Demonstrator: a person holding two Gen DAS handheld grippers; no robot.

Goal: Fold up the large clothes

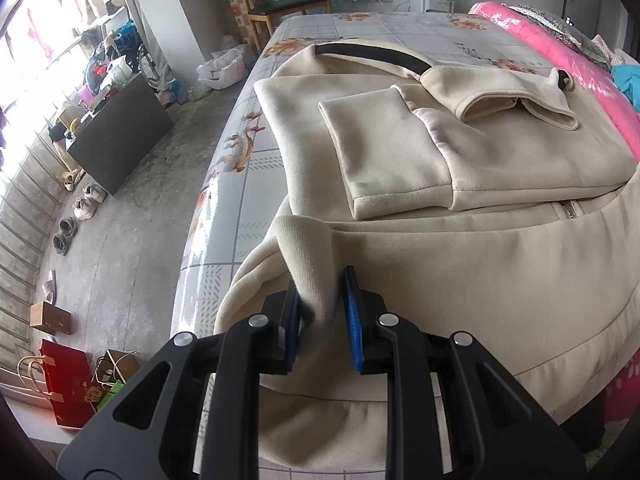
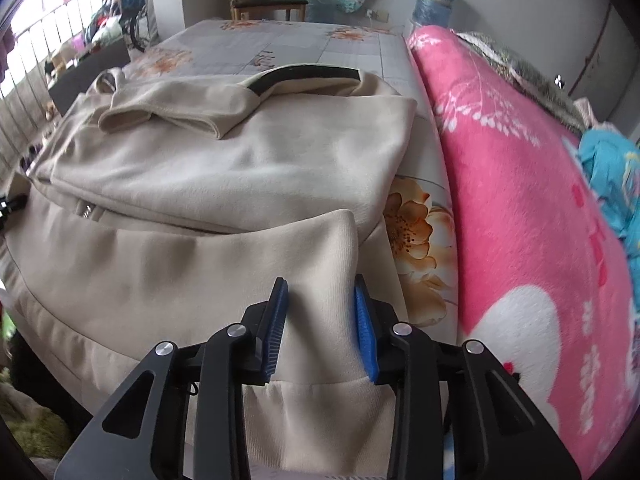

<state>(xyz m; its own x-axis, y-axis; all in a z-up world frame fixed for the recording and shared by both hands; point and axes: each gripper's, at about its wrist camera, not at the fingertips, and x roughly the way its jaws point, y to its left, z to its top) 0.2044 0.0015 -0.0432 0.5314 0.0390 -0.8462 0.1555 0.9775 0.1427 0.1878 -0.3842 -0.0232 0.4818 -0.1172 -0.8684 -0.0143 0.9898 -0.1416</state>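
Lying on the bed [image 1: 360, 32]: one cream jacket [image 1: 460, 260], sleeves folded across its body, hem nearest both cameras. Left gripper [image 1: 320, 312]: fingers pinch a bunched corner of the hem at the bed's left edge. Right gripper [image 2: 320, 320]: fingers straddle the hem's right corner, cloth between them, beside a pink blanket [image 2: 520, 200].
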